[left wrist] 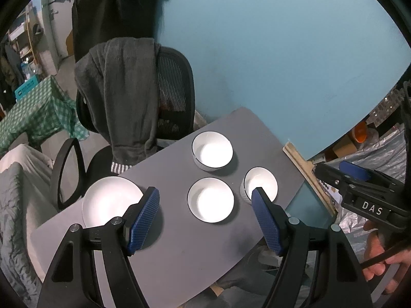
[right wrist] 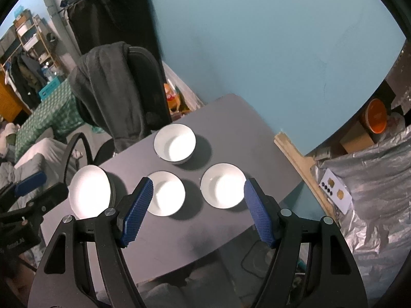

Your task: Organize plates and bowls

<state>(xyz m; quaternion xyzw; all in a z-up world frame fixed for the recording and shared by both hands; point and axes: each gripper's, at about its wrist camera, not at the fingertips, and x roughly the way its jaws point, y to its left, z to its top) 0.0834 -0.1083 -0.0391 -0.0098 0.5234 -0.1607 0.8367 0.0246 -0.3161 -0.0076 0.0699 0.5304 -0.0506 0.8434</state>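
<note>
behind left claw (left wrist: 205, 215), plate (left wrist: 108, 200) part-hidden

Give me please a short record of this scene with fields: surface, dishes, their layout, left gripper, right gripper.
surface: grey table
dishes: three white bowls, far bowl, middle bowl, right bowl; one white plate
layout: all apart, nothing stacked; plate at the left end
left gripper: open, holds nothing, above the table
right gripper: open, holds nothing, above the table
</note>
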